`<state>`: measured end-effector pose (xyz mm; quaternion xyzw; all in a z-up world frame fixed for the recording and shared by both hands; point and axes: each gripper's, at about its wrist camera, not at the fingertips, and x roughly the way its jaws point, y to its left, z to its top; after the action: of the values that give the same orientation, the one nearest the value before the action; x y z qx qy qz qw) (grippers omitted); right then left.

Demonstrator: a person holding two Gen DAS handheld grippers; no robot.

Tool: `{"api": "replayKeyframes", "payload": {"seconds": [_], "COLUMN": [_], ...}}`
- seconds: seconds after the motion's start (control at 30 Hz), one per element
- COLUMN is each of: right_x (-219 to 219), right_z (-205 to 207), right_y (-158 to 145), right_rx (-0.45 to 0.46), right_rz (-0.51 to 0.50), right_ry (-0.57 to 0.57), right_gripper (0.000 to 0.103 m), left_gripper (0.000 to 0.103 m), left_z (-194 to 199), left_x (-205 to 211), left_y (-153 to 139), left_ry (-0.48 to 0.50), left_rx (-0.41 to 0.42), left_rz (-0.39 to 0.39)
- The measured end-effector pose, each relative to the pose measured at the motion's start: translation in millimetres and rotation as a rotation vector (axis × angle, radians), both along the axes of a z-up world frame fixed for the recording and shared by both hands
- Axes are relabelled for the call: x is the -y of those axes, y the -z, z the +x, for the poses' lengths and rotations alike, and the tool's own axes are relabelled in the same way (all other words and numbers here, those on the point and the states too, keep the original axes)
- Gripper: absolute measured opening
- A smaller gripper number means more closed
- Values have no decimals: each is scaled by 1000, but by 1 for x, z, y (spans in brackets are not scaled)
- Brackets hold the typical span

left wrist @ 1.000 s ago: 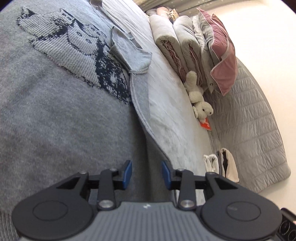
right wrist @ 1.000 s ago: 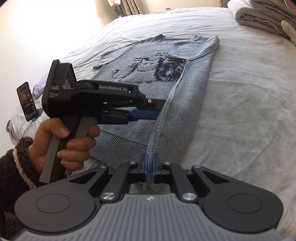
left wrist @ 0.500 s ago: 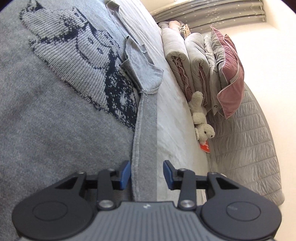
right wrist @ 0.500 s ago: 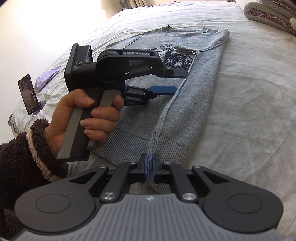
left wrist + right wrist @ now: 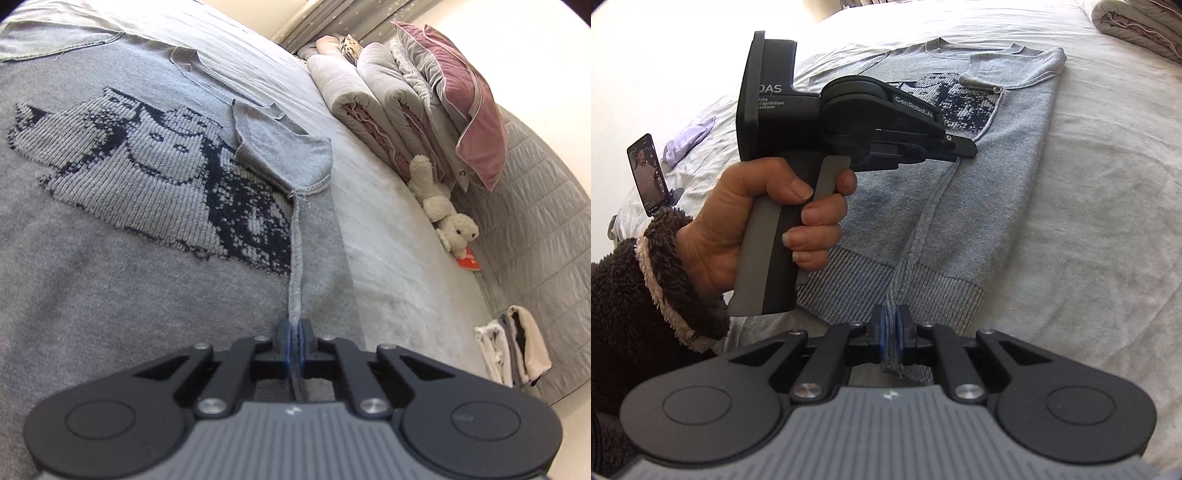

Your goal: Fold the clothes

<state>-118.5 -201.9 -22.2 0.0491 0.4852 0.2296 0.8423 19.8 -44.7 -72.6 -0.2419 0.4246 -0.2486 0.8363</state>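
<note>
A grey knit sweater [image 5: 110,280] [image 5: 1008,192] with a dark animal pattern [image 5: 166,184] lies flat on the bed, its right side folded inward with the short sleeve [image 5: 288,155] tucked over. My left gripper [image 5: 294,341] is shut on the folded side edge, midway along the sweater. In the right wrist view that gripper [image 5: 955,157], held by a hand [image 5: 764,225], pinches the same seam. My right gripper [image 5: 892,341] is shut on the ribbed hem [image 5: 849,291] at the seam's lower end.
Pale bedding [image 5: 1100,221] spreads to the right of the sweater. Rolled quilts [image 5: 373,107], a pink pillow [image 5: 469,103] and a plush toy [image 5: 447,218] line the headboard. Folded clothes [image 5: 513,347] sit near the bed edge. A phone [image 5: 648,173] stands at the far left.
My left gripper, open half a second ago, has moved onto the folded side seam and shut on it. The right gripper has kept its hold on the hem.
</note>
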Motion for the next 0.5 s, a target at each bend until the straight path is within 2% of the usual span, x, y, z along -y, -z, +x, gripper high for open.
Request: {"api": "replayKeyframes", "payload": {"seconds": [0.13,0.23,0.33,0.5], "right_x": [-9,-12,-7,-5], "right_z": [0,-5,-8,-1], "right_y": [9,2,-7,2], "right_rx": [-1,7,20,-27], "right_rz": [-15,-23,-8,20], "right_ry": [-11,-54,-47,1], "right_gripper": [18,23,23,24], "left_gripper": [11,15,20,23], "left_z": [-5,-14,-22,-29], "left_x": [-2,-6,-8,-13], "left_y": [-5,-14,-18,-16], "left_ry": [0,23,69,112], "left_rx": [13,49,73,69], "left_rz": [6,3,27,95]}}
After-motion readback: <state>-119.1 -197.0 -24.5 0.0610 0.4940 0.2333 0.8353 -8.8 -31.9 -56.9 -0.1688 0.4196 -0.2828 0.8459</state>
